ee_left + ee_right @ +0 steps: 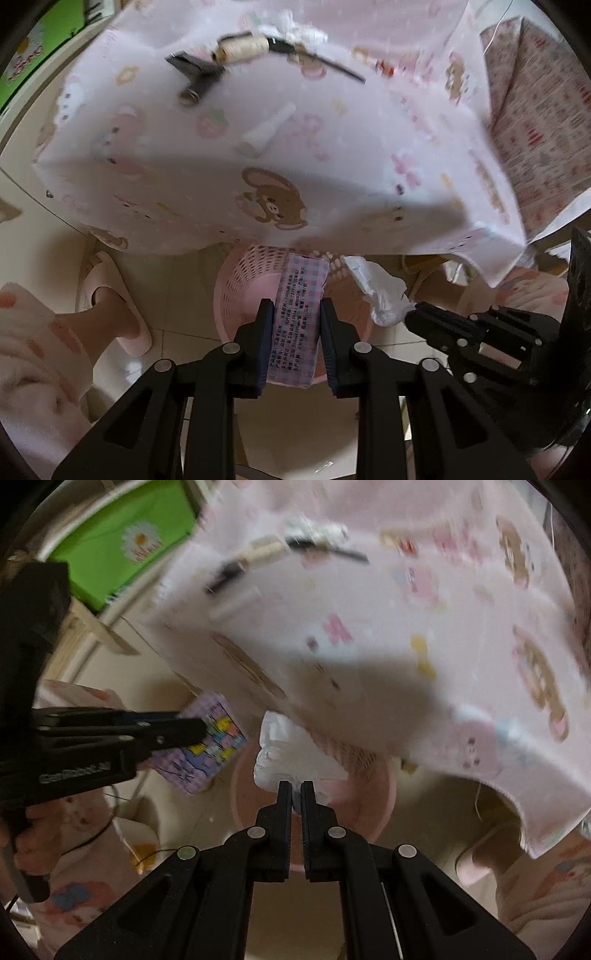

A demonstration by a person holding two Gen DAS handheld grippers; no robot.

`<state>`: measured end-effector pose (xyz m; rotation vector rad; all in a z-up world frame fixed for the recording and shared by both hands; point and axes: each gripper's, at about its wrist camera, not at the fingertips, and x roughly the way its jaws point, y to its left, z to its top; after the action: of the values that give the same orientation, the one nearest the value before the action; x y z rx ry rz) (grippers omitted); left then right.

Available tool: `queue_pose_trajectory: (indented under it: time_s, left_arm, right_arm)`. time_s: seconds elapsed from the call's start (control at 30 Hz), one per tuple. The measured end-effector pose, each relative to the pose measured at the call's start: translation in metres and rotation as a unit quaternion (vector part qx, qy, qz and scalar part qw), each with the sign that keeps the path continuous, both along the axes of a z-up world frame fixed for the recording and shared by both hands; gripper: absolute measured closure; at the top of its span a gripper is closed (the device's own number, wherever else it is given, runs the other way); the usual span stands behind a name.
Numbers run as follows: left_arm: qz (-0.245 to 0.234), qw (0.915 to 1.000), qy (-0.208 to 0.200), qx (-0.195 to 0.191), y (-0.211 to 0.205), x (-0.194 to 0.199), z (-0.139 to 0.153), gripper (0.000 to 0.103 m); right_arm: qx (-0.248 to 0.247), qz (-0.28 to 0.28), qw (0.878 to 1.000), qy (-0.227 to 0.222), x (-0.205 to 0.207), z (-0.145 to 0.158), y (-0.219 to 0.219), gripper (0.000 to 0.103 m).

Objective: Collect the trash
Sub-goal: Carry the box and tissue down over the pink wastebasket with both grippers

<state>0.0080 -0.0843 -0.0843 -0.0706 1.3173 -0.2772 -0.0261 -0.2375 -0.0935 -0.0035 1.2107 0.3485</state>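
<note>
Basket (240,291) below gripped tissue pack (297,317), wrapper (280,753).

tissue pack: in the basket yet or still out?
Out. The tissue pack is clamped in the left gripper, above the pink basket.

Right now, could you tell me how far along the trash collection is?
Nothing visibly binned yet: the pink basket looks empty. In hand: left tongs grip a checked tissue pack, right tongs pinch a crumpled white wrapper, both above the basket. Left: a thread spool, a white scrap and dark bits on the table.
</note>
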Motion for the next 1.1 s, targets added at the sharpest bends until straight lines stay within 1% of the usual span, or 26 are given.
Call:
queue_pose_trajectory:
  time_s: [0.07, 0.13, 0.23, 0.3, 0.4, 0.43, 0.5, 0.57, 0.67, 0.8, 0.9, 1.03, 1.1]
  left_arm:
    - [-0.015, 0.9995, -0.001, 0.027, -0.011, 0.006, -0.009, 0.08]
    - [-0.032, 0.9983, 0.002, 0.048, -0.021, 0.01, -0.02, 0.08]
    - [-0.045, 0.997, 0.006, 0.062, -0.028, 0.011, -0.034, 0.079]
    - [-0.04, 0.9967, 0.009, 0.071, -0.026, 0.01, -0.044, 0.079]
    - [-0.033, 0.9968, 0.03, 0.066, -0.021, 0.007, -0.058, 0.079]
    - [-0.03, 0.9967, 0.037, 0.066, -0.02, 0.007, -0.062, 0.079]
    - [-0.026, 0.9959, 0.04, 0.076, -0.019, 0.007, -0.069, 0.079]
    - [-0.022, 0.9951, 0.049, 0.083, -0.02, 0.009, -0.077, 0.079]
    - [-0.017, 0.9937, 0.082, 0.074, -0.02, 0.014, -0.093, 0.079]
    - [-0.002, 0.9909, 0.114, 0.071, -0.014, 0.016, -0.109, 0.079]
    - [0.007, 0.9888, 0.133, 0.067, -0.01, 0.016, -0.122, 0.079]
    - [0.01, 0.9872, 0.138, 0.079, -0.009, 0.016, -0.131, 0.079]
    - [0.014, 0.9866, 0.142, 0.078, -0.007, 0.016, -0.134, 0.079]
  right_arm:
    - [-0.011, -0.009, 1.0, 0.019, 0.004, -0.015, 0.003, 0.097]
    - [-0.022, -0.005, 0.999, 0.034, 0.005, -0.029, 0.007, 0.097]
    - [-0.048, 0.007, 0.997, 0.053, 0.006, -0.051, 0.014, 0.097]
    - [-0.06, 0.006, 0.996, 0.069, 0.008, -0.065, 0.015, 0.097]
    - [-0.065, -0.004, 0.992, 0.107, 0.011, -0.089, 0.012, 0.097]
    - [-0.067, -0.005, 0.991, 0.112, 0.013, -0.096, 0.014, 0.097]
    - [-0.073, -0.005, 0.989, 0.126, 0.014, -0.107, 0.015, 0.097]
    - [-0.07, -0.007, 0.987, 0.145, 0.016, -0.119, 0.016, 0.097]
    - [-0.069, -0.017, 0.983, 0.168, 0.018, -0.134, 0.016, 0.097]
    - [-0.077, -0.028, 0.979, 0.185, 0.019, -0.144, 0.011, 0.097]
    - [-0.07, -0.041, 0.977, 0.197, 0.017, -0.149, 0.004, 0.097]
    - [-0.067, -0.052, 0.973, 0.213, 0.016, -0.156, 0.001, 0.097]
    - [-0.069, -0.053, 0.971, 0.225, 0.013, -0.161, 0.0, 0.097]
